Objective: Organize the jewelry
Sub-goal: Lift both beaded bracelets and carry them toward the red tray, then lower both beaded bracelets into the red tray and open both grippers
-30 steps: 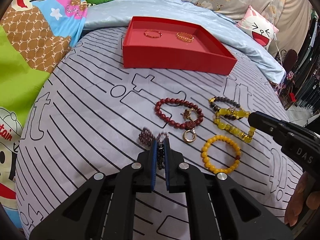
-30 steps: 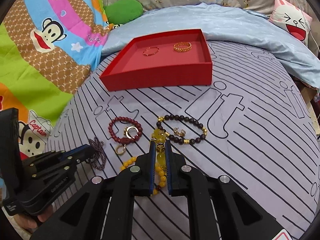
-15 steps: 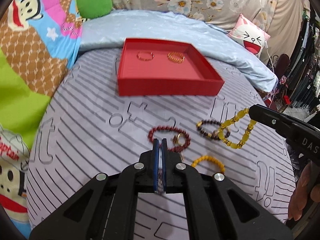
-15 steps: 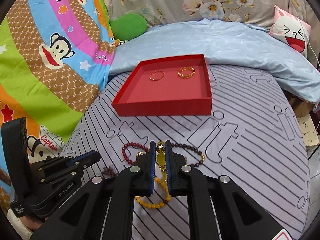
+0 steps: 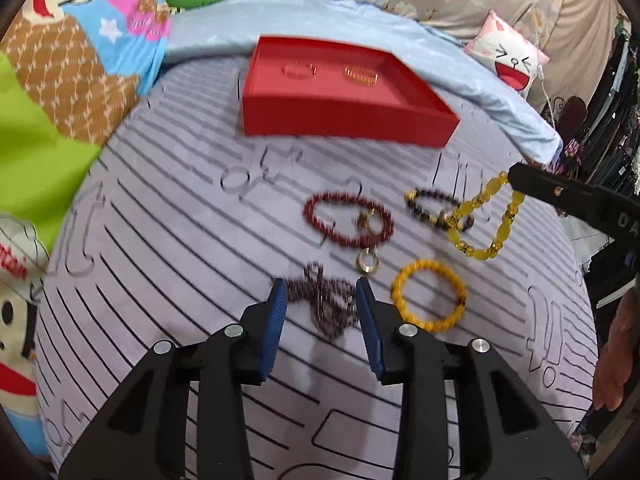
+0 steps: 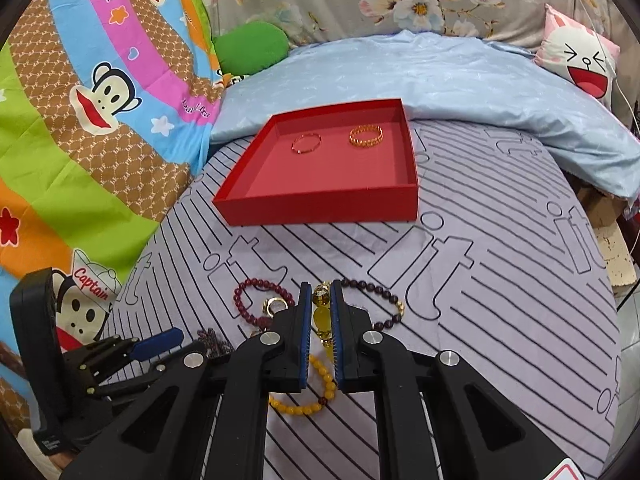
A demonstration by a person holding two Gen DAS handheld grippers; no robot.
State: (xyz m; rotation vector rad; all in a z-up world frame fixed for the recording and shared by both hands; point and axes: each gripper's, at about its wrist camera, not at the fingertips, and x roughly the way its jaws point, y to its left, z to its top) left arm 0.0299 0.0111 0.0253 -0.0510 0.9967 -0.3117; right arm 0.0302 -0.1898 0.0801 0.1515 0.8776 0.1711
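Left wrist view: the left gripper (image 5: pixel 322 294) has its jaws opening; the dark bead strand (image 5: pixel 328 306) lies loose on the striped sheet (image 5: pixel 180 248) between them. At 12 o'clock stands the red tray (image 5: pixel 344 120); at 2 o'clock hangs the yellow bead bracelet (image 5: pixel 480 220).

Right wrist view: the right gripper (image 6: pixel 320 304) is pinched on the yellow bead bracelet (image 6: pixel 322 316). The red tray (image 6: pixel 320 204) sits at 12 o'clock, holding a thin bangle (image 6: pixel 306 143) and a gold bangle (image 6: pixel 365 135).

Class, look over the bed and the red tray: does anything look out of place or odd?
Yes. The dark beaded chain lies bunched on the sheet between the opening jaws of the left gripper, unheld, while the red tray holds only two rings.
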